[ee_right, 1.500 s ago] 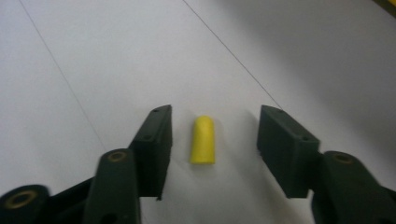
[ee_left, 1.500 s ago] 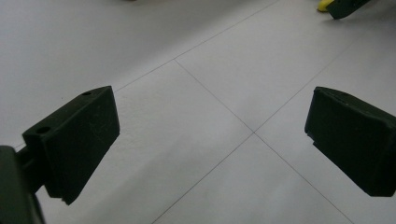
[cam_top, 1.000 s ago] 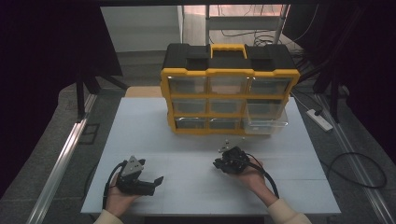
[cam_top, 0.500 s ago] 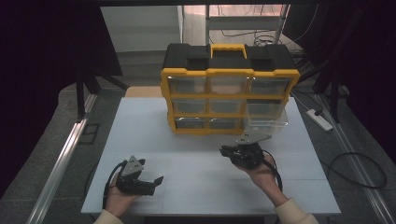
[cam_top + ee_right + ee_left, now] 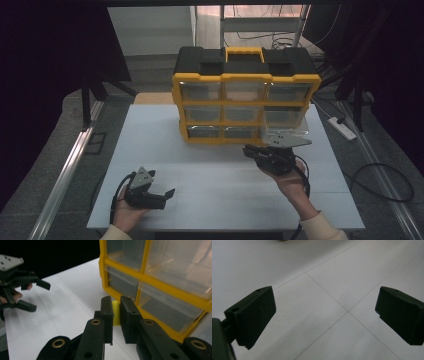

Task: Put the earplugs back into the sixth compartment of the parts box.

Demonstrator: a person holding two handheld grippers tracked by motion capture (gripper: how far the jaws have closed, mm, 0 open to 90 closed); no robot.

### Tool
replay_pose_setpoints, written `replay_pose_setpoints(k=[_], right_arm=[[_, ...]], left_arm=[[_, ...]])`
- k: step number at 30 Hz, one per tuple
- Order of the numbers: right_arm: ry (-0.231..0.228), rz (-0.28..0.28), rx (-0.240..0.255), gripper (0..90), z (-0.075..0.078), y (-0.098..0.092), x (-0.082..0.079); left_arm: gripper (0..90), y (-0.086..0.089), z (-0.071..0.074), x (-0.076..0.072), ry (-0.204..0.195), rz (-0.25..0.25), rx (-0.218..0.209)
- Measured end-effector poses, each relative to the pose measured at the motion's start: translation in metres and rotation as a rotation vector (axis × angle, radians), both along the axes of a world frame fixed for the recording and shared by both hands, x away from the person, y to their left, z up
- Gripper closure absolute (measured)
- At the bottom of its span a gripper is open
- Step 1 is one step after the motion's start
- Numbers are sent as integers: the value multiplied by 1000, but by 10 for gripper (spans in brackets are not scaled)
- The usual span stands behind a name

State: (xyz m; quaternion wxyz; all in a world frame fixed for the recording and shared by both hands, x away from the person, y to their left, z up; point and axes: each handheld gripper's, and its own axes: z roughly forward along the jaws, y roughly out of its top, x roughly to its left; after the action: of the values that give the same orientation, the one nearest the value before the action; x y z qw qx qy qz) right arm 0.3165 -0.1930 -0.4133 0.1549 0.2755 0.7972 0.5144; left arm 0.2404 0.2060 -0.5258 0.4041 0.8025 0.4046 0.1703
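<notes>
high: my right tongs [image 5: 250, 150] sit just short of the organizer [image 5: 245, 107] bottom row | left: left tongs [image 5: 324, 312] wide open, empty, over desk [image 5: 337, 277] | right: tongs pinch yellow piece [image 5: 115, 312], drawers just ahead-right.

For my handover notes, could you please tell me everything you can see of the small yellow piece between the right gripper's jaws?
The small yellow piece looks like smooth, matte plastic with a rounded outline; its full shape is hidden. The right gripper is shut on it, one black jaw pressing each side, so just a sliver shows. It is held off the white table, close before the lower drawers of the yellow-framed organizer, not touching it as far as I can tell.
</notes>
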Motion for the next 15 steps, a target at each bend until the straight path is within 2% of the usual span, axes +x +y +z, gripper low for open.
replay_pose_setpoints(k=[15], right_arm=[[-81,-43,94,807,42,-18,2]], left_arm=[[29,1,0,0,1,2,-5]])
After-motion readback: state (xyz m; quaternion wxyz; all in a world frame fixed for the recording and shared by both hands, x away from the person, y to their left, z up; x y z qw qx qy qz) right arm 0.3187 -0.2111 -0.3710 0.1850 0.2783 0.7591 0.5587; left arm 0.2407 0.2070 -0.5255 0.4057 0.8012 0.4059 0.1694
